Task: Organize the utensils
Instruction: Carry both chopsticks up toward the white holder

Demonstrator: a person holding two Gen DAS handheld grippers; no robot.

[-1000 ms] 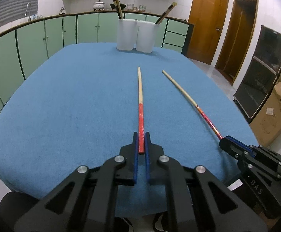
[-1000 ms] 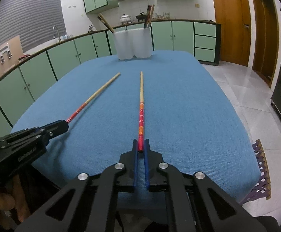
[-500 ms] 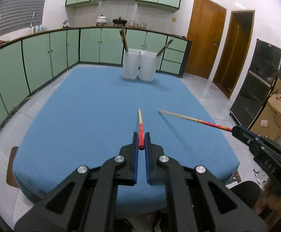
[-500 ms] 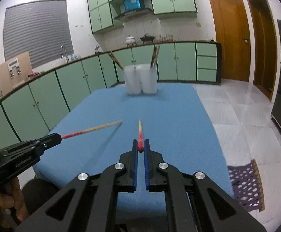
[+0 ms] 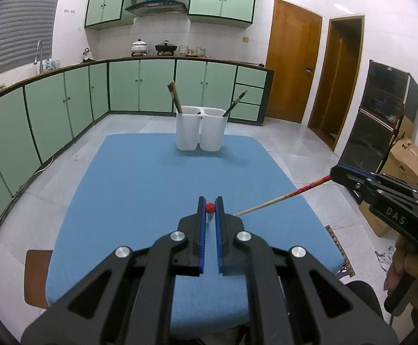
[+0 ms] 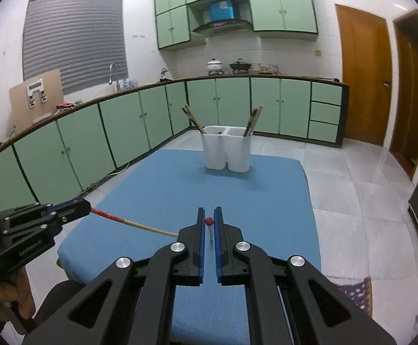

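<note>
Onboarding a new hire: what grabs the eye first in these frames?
Each gripper is shut on a red-handled chopstick held above the blue table: the left gripper and the right gripper. At the table's far end stands a white twin-cup holder with dark chopsticks leaning out.

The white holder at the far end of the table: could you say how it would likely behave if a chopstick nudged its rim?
The white holder looks tall and narrow-based, so probably tippy. Few chopsticks weigh it down, so likely light. The blue table cover may resist sliding.
</note>
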